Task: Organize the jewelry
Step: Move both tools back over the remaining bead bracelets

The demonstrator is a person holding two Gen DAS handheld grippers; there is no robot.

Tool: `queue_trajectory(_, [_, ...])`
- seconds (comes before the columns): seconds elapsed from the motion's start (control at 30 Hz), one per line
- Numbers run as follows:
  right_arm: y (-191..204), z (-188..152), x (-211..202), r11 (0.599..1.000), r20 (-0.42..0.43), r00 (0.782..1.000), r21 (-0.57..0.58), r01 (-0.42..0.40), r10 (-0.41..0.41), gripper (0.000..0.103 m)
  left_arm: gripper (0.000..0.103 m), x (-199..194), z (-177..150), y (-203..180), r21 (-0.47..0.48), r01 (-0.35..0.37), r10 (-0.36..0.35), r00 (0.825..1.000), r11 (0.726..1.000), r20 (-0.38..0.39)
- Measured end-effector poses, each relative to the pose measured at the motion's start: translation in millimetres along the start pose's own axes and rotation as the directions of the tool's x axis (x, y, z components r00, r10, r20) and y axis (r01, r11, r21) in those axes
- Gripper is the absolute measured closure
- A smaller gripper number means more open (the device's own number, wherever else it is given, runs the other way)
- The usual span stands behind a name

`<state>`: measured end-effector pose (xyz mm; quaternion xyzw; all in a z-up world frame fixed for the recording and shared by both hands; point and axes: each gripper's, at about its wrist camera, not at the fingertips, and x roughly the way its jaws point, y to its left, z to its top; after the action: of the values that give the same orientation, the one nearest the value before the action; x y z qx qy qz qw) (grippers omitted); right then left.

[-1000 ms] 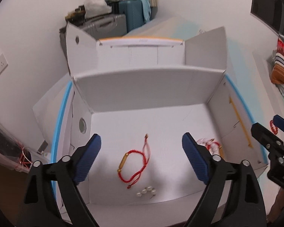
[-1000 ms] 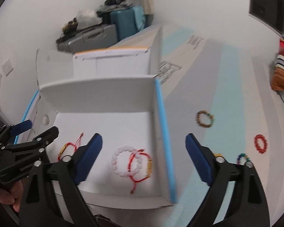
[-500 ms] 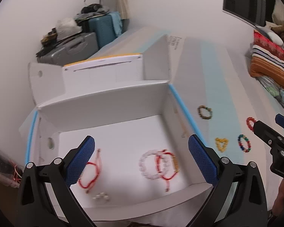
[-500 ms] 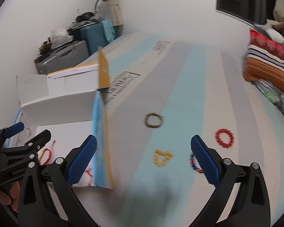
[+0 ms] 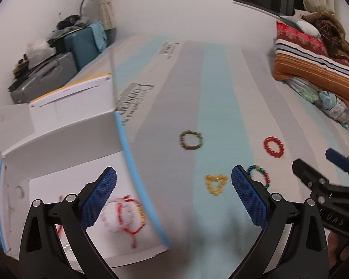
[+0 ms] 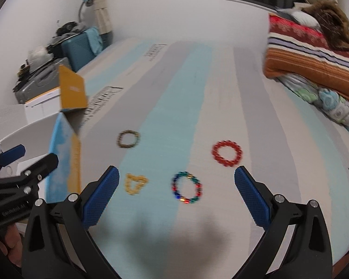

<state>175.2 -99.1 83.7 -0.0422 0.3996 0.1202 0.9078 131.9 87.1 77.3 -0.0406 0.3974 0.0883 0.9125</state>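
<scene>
Hovering wide open and empty, the right hand-held gripper (image 6: pixel 175 189) is framing the multicolored bead bracelet (image 6: pixel 186 187) lying on the striped mattress (image 6: pixel 279 116); the left hand-held gripper (image 5: pixel 173 195) is also gaping beside the white box (image 5: pixel 58 127).

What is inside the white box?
In the white box lie a white bead bracelet and a red cord bracelet. The left hand-held gripper covers part of the floor.
</scene>
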Motion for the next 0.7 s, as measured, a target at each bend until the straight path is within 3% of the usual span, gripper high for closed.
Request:
queue_trajectory(0.37, [-56, -17, 36, 0.997, -0.061, 0.997, 0.056, 0.059, -0.056, 0.008, 0.006, 57, 0, -55, 0.041, 0.049, -0.046, 0.996, 0.998, -0.075])
queue_trajectory(0.7, [-62, -30, 78, 0.997, -0.119, 0.991, 0.043, 0.067, -0.062, 0.008, 0.007, 114, -15, -60, 0.035, 0.056, -0.050, 0.987, 0.998, -0.152])
